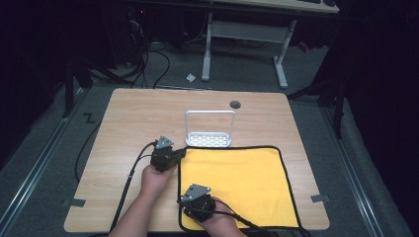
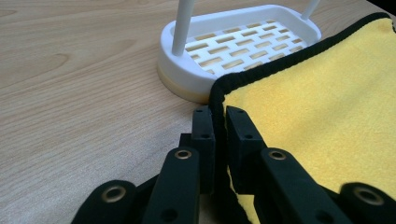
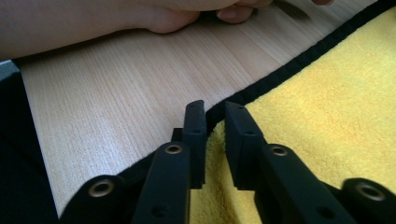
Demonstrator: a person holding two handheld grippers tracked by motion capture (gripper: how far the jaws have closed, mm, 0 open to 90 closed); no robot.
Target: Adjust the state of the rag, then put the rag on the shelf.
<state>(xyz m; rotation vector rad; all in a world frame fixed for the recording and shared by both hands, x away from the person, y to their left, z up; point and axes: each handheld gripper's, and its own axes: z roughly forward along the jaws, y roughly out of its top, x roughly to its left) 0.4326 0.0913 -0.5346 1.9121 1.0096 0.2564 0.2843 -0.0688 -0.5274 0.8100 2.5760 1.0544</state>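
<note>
on the wooden table (image 1: pixel 128 118), both grippers pinched the yellow cloth's (image 1: pixel 237 182) left hem, the left gripper (image 1: pixel 174 154) at its far corner, the right gripper (image 1: pixel 190 200) at its near corner, likely to fold it.

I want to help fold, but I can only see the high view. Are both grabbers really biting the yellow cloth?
Observer: Yes. In the left gripper view the left gripper is shut on the black edge of the yellow cloth near its far corner.
Operator: And the other one?
Observer: The right gripper pinches the same black edge lower down; a fold of cloth bunches up between its jaws.
Operator: What is that white thing?
Observer: A white rack with a slotted floor. The cloth's corner lies right up against its base.
</note>
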